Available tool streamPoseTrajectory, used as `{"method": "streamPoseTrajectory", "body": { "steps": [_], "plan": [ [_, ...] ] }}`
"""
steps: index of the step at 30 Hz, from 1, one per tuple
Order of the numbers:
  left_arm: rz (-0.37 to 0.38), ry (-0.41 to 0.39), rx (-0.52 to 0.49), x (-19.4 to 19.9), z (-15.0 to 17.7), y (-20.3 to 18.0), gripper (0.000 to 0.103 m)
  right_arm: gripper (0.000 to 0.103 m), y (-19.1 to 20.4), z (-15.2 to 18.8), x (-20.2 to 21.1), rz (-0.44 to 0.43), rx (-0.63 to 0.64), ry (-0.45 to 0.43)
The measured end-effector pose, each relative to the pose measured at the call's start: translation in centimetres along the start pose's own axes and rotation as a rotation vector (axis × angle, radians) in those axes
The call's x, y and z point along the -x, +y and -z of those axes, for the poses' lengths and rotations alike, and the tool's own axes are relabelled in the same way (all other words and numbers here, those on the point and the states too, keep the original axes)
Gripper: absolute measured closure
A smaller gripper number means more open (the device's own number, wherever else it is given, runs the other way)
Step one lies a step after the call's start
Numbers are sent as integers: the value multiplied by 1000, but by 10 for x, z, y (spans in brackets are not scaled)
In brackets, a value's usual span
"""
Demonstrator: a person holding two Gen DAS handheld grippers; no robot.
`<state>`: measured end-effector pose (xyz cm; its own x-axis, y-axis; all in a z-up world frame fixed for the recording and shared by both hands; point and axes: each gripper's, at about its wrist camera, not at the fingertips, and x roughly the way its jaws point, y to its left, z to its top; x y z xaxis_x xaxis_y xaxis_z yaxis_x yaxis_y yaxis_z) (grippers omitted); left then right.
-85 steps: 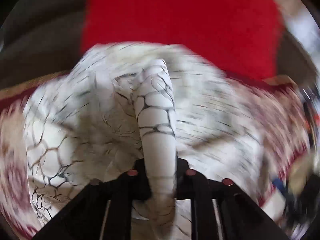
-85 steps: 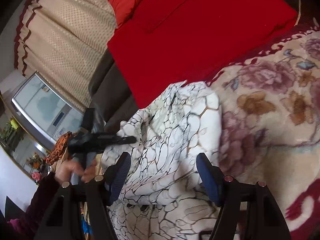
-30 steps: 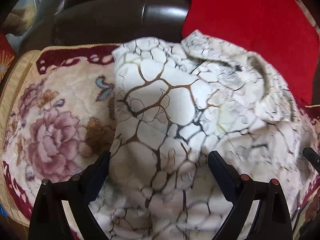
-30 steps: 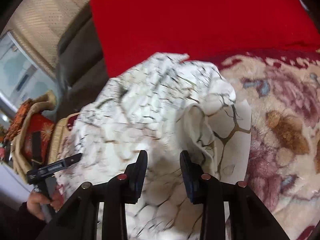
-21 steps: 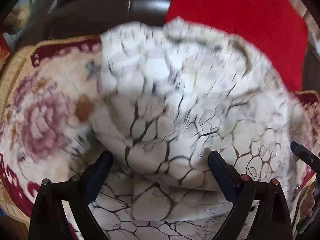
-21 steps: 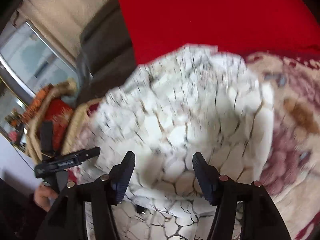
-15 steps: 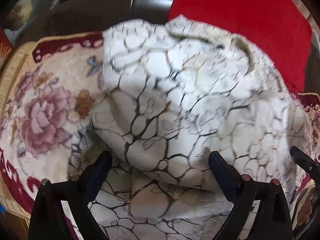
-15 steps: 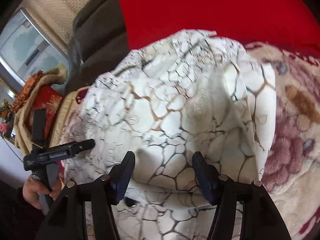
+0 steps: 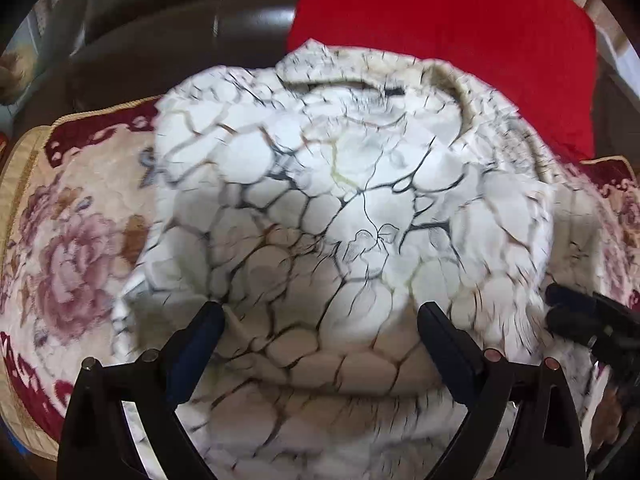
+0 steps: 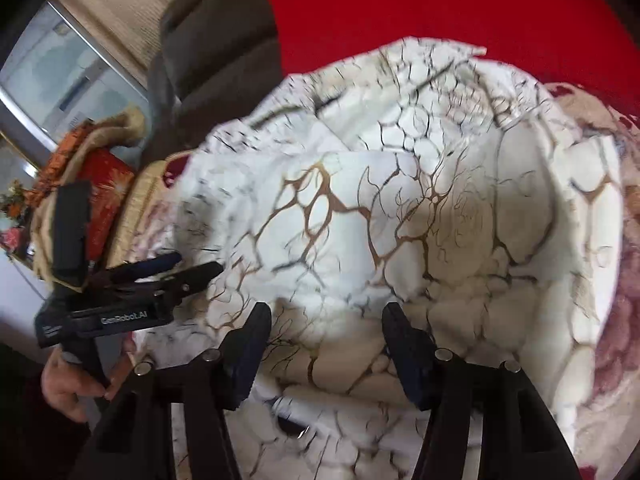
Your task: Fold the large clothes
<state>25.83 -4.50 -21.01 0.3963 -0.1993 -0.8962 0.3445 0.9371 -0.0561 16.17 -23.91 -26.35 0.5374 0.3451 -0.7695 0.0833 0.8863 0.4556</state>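
A white garment with a black and gold crackle print [image 9: 340,200] lies folded in layers on a floral blanket [image 9: 68,240]; it also fills the right wrist view [image 10: 400,220]. My left gripper [image 9: 320,320] is open and empty, its fingers spread just above the garment's near edge. My right gripper [image 10: 326,320] is open and empty over the same near edge. The left gripper shows in the right wrist view [image 10: 192,266] at the garment's left side. The right gripper's tip shows in the left wrist view [image 9: 556,304] at the garment's right side.
A red cushion [image 9: 440,28] leans on the dark sofa back [image 9: 180,40] behind the garment. A window with a beige curtain [image 10: 72,68] and orange and red items [image 10: 92,160] are at the far left. The blanket extends on both sides of the garment.
The left gripper let go of the bunched fabric it held 2.8 s ago and opened wide. The right gripper opened from a narrow gap. The garment settled into a flatter fold; both grippers shifted slightly.
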Motion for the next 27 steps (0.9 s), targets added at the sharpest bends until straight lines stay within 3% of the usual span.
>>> {"method": "streamPoseTrajectory", "body": {
  "steps": [4, 12, 19, 23, 27],
  "plan": [
    [-5, -49, -2, 40, 26, 28, 6, 41, -4, 7, 40, -31, 15, -53],
    [-57, -41, 71, 91, 132, 104, 6, 41, -25, 57, 119, -45, 26, -101],
    [104, 5, 129, 82, 218, 128, 6, 33, -59, 124, 170, -31, -24, -99],
    [179, 23, 161, 54, 242, 130, 6, 32, -80, 160, 176, -1, -80, -46],
    [325, 9, 227, 37, 255, 135, 6, 32, -100, 189, 174, 35, -132, 14]
  ]
}}
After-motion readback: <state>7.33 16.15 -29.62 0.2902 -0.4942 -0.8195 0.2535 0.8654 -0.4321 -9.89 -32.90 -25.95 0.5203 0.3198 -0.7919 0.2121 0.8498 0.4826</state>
